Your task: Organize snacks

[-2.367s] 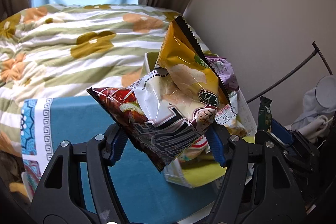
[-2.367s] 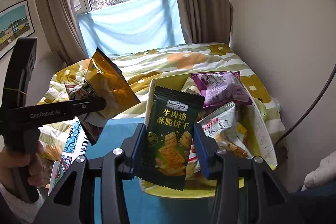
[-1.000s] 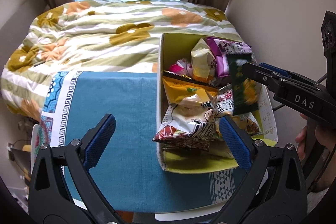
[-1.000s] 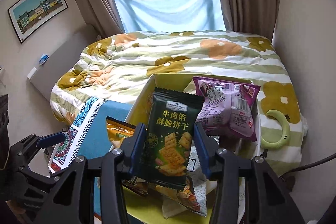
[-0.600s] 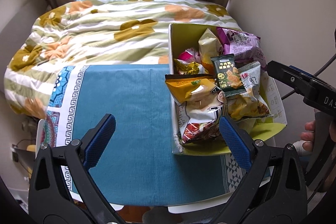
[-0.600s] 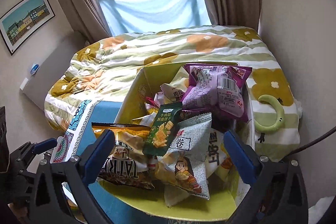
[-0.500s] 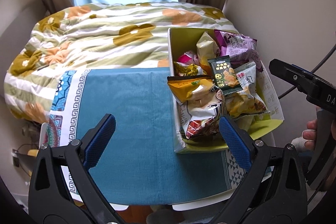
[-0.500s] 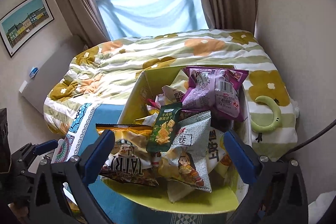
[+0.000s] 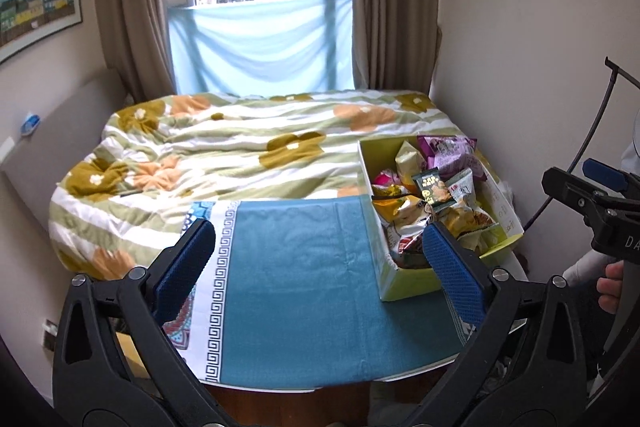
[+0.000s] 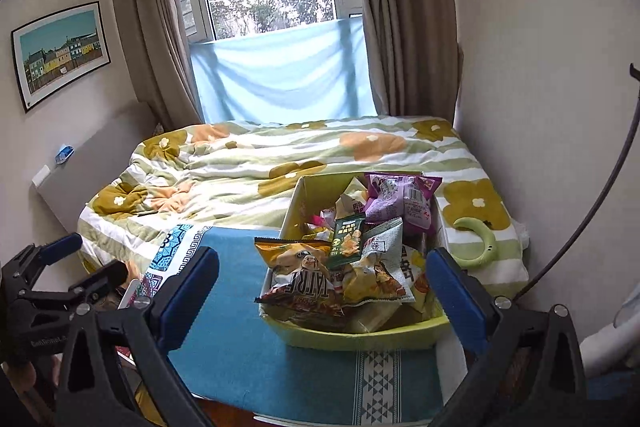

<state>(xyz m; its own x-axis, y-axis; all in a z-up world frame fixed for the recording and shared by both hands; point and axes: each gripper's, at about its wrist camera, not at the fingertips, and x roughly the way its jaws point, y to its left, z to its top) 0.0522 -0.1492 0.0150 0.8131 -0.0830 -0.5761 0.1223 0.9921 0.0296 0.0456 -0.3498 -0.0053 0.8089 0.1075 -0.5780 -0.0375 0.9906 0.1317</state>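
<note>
A yellow-green box (image 10: pixel 360 337) full of snack bags stands on the right of the blue tablecloth (image 9: pixel 300 267); it also shows in the left wrist view (image 9: pixel 408 281). On top lie a dark green cracker packet (image 10: pixel 347 237), an orange-brown chip bag (image 10: pixel 298 273), a white bag (image 10: pixel 380 259) and a purple bag (image 10: pixel 404 205). My left gripper (image 9: pixel 320 263) is open and empty, held back above the cloth. My right gripper (image 10: pixel 320 287) is open and empty, held back in front of the box.
A bed with a flowered quilt (image 9: pixel 240 147) lies behind the table. A green curved object (image 10: pixel 480 247) rests on the quilt right of the box. A wall (image 10: pixel 540 67) is close on the right. The table's front edge (image 9: pixel 320 381) is near.
Both grippers have let go of their bags, the chip bag and the green packet, which now lie in the box. Both grippers have opened and pulled back and up from the box.
</note>
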